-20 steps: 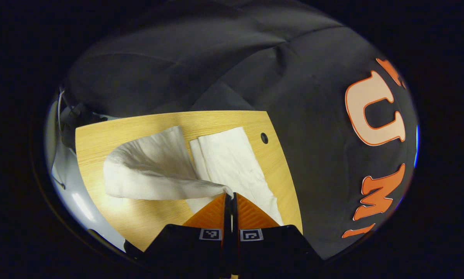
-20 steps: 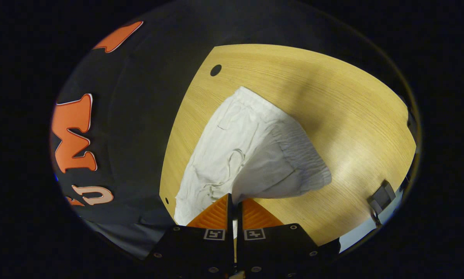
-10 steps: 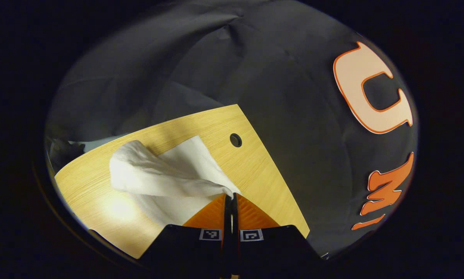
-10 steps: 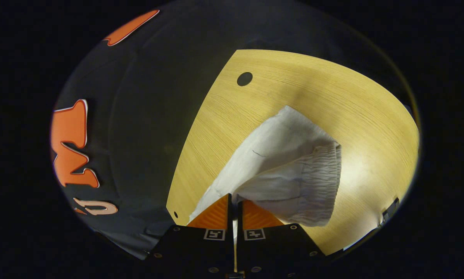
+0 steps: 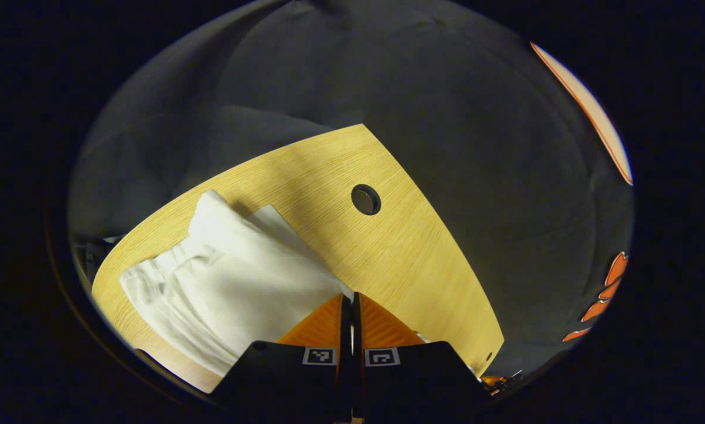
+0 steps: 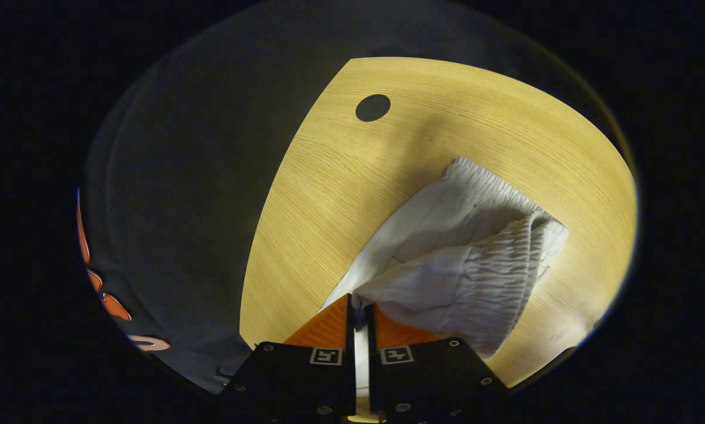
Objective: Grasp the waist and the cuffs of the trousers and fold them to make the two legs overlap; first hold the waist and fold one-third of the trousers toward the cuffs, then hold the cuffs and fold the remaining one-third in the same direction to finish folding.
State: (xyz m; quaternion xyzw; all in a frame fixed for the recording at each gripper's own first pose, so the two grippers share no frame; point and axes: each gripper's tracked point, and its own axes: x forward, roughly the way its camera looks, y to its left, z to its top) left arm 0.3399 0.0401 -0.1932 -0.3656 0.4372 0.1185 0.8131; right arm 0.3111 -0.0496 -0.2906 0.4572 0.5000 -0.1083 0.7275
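Note:
White trousers [image 5: 234, 288] lie on the wooden table [image 5: 387, 259], one leg laid over the other. In the left gripper view my left gripper [image 5: 347, 301] is shut on the trousers' cuff edge, and the cloth spreads out to the left of the fingers, low over the table. In the right gripper view my right gripper [image 6: 358, 306] is shut on the trousers [image 6: 464, 259] at the waist. The ribbed elastic waistband [image 6: 505, 265] folds over and hangs to the right of the fingers.
A round cable hole [image 5: 366, 199] sits in the table near its far edge, and also shows as the hole [image 6: 373, 108] in the right gripper view. The dark booth cloth [image 5: 446, 118] hangs close behind the table's edge.
Both grippers have carried the held edges across and down toward the table. The lifted leg and waistband, raised a second ago, now lie over the lower layer. The table looms closer in both views.

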